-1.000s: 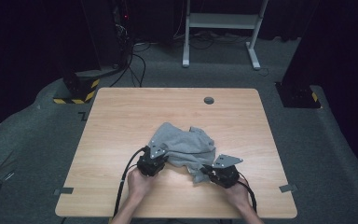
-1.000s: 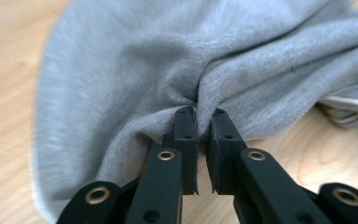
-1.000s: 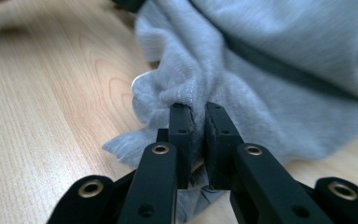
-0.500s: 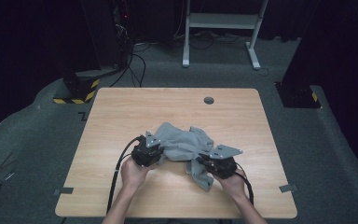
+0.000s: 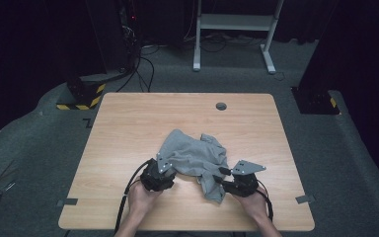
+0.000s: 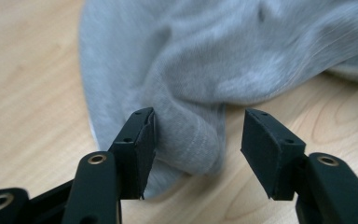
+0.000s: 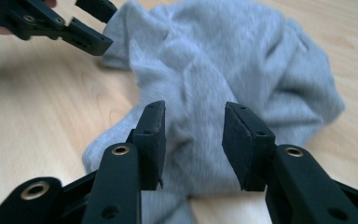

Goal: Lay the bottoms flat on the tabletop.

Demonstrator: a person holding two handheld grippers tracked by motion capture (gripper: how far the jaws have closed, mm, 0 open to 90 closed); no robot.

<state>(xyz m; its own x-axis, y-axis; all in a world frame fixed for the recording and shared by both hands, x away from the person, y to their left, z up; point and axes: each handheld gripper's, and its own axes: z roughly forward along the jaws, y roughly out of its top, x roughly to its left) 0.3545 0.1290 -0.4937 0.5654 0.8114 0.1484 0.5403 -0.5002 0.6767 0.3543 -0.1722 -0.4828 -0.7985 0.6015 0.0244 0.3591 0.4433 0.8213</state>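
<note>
Grey garment, probably a sweatshirt: soft, limp, will bunch. Left gripper wide open around a hem fold; right gripper open astride cloth. Grab hems.

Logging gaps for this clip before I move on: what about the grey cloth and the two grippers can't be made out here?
- Grey garment: its type is unclear in the high view, crumpled folds hide its shape.
- Left gripper: jaws open around a fold, whose underside is hidden.
- Right gripper: jaws open, cloth between them blurred, so contact is unclear.
- Dark spot on table: too small to identify.
</note>
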